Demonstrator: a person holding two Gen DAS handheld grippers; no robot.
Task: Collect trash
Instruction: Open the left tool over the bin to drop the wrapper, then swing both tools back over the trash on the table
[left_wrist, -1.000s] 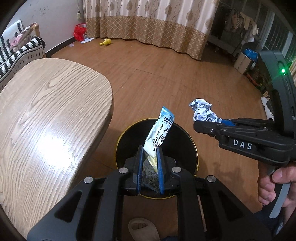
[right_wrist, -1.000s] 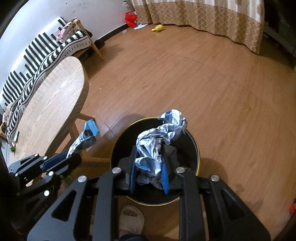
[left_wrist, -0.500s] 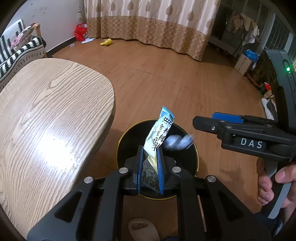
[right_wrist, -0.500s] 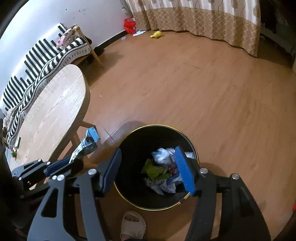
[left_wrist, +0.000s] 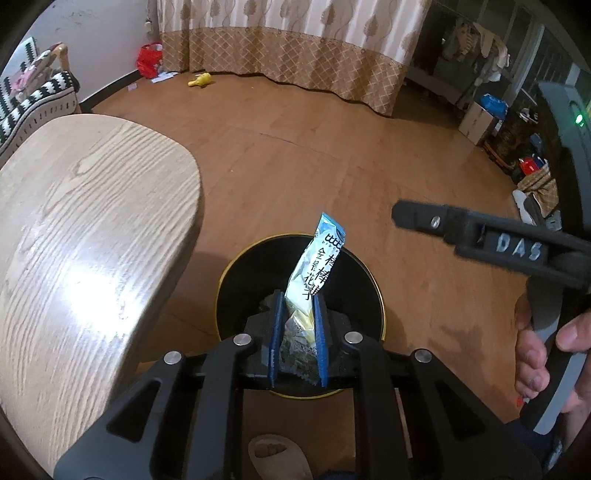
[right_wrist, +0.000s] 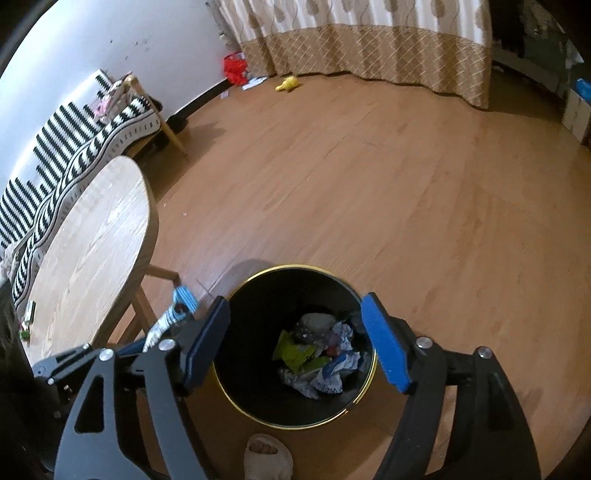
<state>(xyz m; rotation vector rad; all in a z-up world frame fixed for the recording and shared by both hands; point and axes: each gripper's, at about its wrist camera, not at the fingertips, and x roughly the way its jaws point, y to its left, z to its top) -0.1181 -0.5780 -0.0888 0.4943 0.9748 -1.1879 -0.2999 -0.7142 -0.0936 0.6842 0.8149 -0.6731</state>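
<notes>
Snack wrapper (left_wrist: 312, 291) | light, crinkly, limp film | pinched low in left gripper (left_wrist: 297, 341) above black bin (left_wrist: 227, 295) | right gripper (right_wrist: 295, 338) opening, empty.

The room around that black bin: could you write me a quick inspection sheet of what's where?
Surface: wooden floor; wooden table beside the bin.
Job's things: black bin holds crumpled wrappers; snack packet above it.
Clutter: yellow toy, red bag by the curtain.
Grippers: left hand-held gripper shut on the snack packet; right hand-held gripper opening, nothing between its jaws.
Cables: nothing seen.
Surroundings: striped sofa; a slippered foot.
</notes>
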